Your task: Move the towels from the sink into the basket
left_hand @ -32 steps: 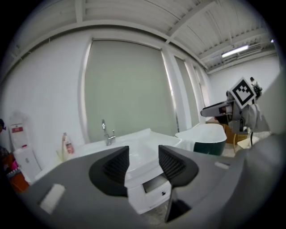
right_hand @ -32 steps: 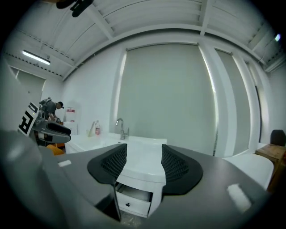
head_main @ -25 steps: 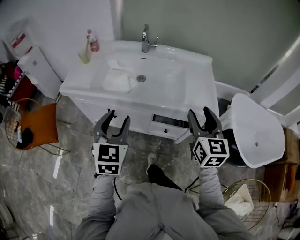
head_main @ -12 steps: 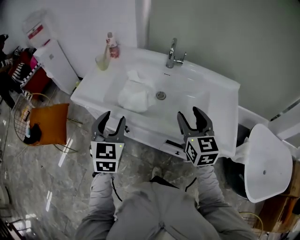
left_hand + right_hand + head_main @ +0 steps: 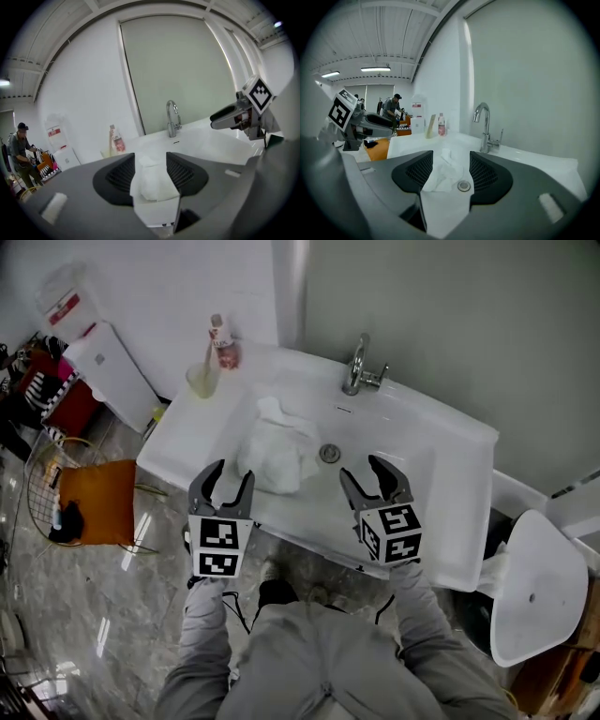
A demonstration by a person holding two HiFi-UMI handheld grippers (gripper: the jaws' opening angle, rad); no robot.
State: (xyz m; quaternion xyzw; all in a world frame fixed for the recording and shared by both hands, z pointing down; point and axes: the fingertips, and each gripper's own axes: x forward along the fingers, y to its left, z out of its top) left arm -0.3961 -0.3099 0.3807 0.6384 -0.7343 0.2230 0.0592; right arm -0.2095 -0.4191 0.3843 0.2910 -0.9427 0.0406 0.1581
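On the floor at far left a wire basket (image 5: 30,479) with an orange cushion stands well apart from the sink (image 5: 441,465); whether it is the basket you want cannot be told. Your left gripper (image 5: 230,476) hangs at the front rim with its jaws half parted and nothing between the pads. The towels (image 5: 277,451) lie in the left half of the bowl, straight ahead of those jaws and near them. The heap runs from the front wall back toward the rear rim, so its long axis lies roughly along your reach. Just right of it sits the drain (image 5: 329,453). Your right gripper (image 5: 366,472) is also half open and empty. It looks at the drain, with the towels off to its left, so the left hand seems the better placed. The front rim must be cleared going in, and the bowl's right half is bare
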